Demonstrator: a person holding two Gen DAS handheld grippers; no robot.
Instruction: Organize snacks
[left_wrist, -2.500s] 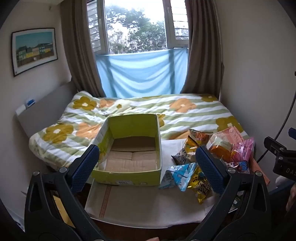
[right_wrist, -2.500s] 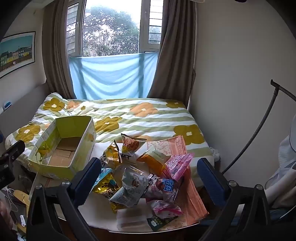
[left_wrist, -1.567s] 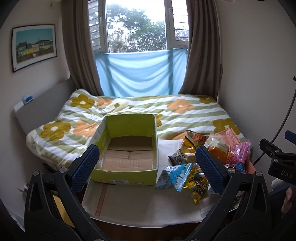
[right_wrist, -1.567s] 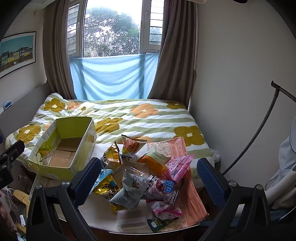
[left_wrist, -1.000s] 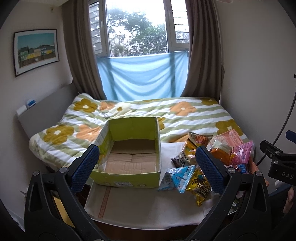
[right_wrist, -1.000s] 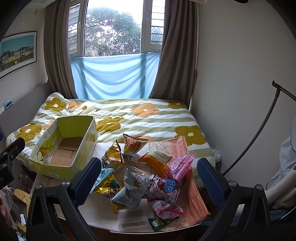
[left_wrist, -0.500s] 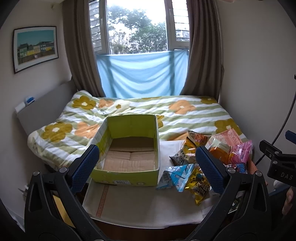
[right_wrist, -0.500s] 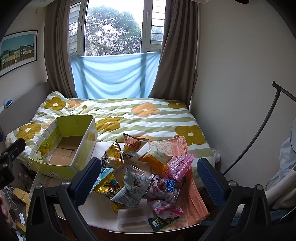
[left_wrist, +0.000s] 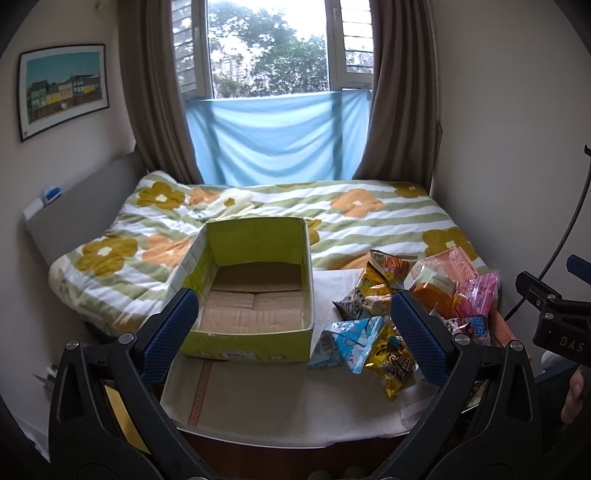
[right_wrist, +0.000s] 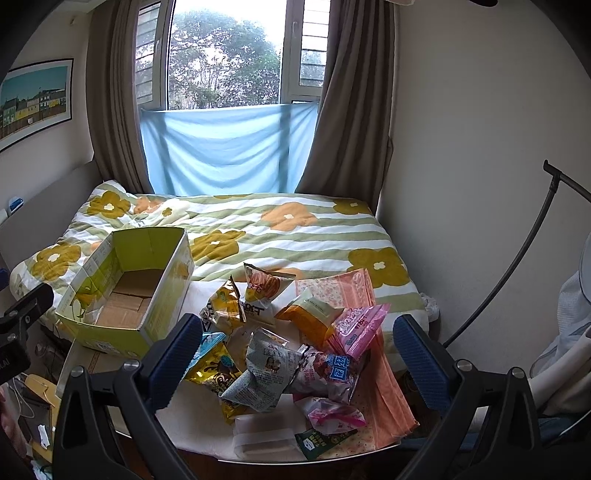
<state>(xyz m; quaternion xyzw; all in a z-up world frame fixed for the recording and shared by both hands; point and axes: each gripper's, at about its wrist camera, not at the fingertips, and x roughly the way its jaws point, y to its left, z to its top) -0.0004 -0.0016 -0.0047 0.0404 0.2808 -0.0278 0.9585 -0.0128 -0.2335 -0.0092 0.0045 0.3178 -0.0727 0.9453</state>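
Left wrist view: we see our left gripper (left_wrist: 295, 338) spread wide w/ nothing between its blue pads, held above a white-covered table (left_wrist: 280, 398). A yellow-green cardboard box (left_wrist: 255, 284) sits open & empty on the table's left part, by the flowered bed (left_wrist: 258, 210). A pile of snack bags (left_wrist: 399, 314) lies just right of the box.

Right wrist view: our right gripper (right_wrist: 295, 356) is also released, jaws wide apart, nothing held. Snack bags (right_wrist: 280, 339) are heaped center, incl. a pink packet (right_wrist: 358, 325) & a gold bag (right_wrist: 214, 369). The box (right_wrist: 129, 291) is at left.
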